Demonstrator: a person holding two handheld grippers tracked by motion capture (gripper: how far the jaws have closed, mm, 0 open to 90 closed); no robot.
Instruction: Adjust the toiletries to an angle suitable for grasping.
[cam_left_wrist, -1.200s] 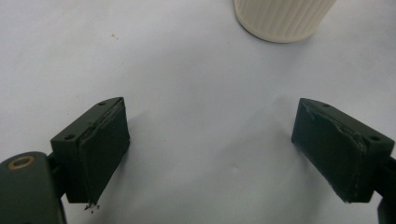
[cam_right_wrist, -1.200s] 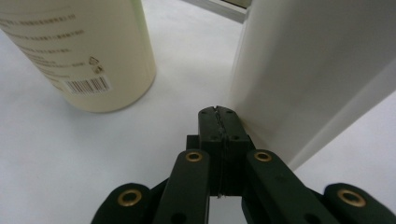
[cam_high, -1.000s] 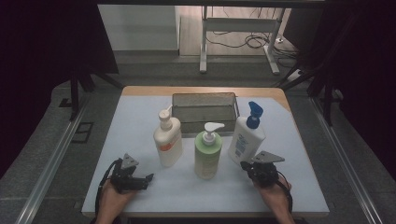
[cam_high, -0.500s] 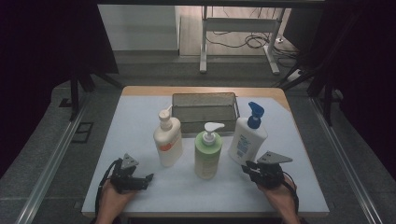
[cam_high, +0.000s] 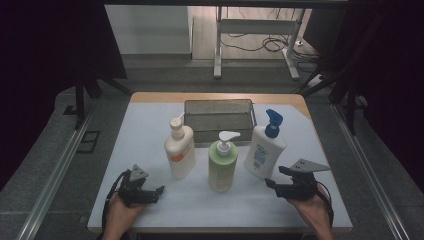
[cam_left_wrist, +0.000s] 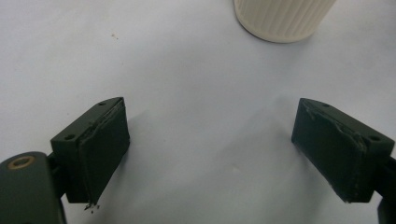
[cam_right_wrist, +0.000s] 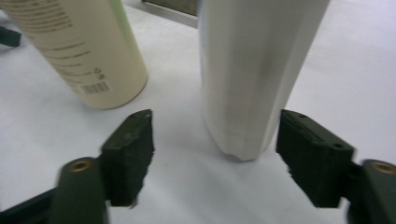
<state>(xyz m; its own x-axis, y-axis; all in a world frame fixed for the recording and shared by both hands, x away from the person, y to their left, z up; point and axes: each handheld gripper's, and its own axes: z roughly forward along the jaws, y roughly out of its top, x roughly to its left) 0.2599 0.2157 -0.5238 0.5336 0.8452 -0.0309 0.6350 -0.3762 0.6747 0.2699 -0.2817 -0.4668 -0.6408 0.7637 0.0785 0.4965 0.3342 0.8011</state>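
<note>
Three pump bottles stand upright on the white table (cam_high: 150, 130): a cream one with an orange label (cam_high: 179, 150), a pale green one (cam_high: 222, 165) and a white one with a blue pump (cam_high: 264, 147). My left gripper (cam_high: 159, 190) rests near the front left, open and holding nothing, with the cream bottle's ribbed base (cam_left_wrist: 281, 18) ahead of it. My right gripper (cam_high: 274, 179) hovers open just in front of the white bottle (cam_right_wrist: 254, 74), whose base stands between and a little beyond the jaws. The green bottle (cam_right_wrist: 84, 51) is to its left there.
A grey mesh basket (cam_high: 218, 119) sits behind the bottles at the table's back middle. Metal rails run along both sides of the table. A desk frame and cables lie on the floor beyond the far edge.
My right gripper has shifted slightly right and toward the white bottle with the blue pump. The left gripper and the bottles have stayed put.
</note>
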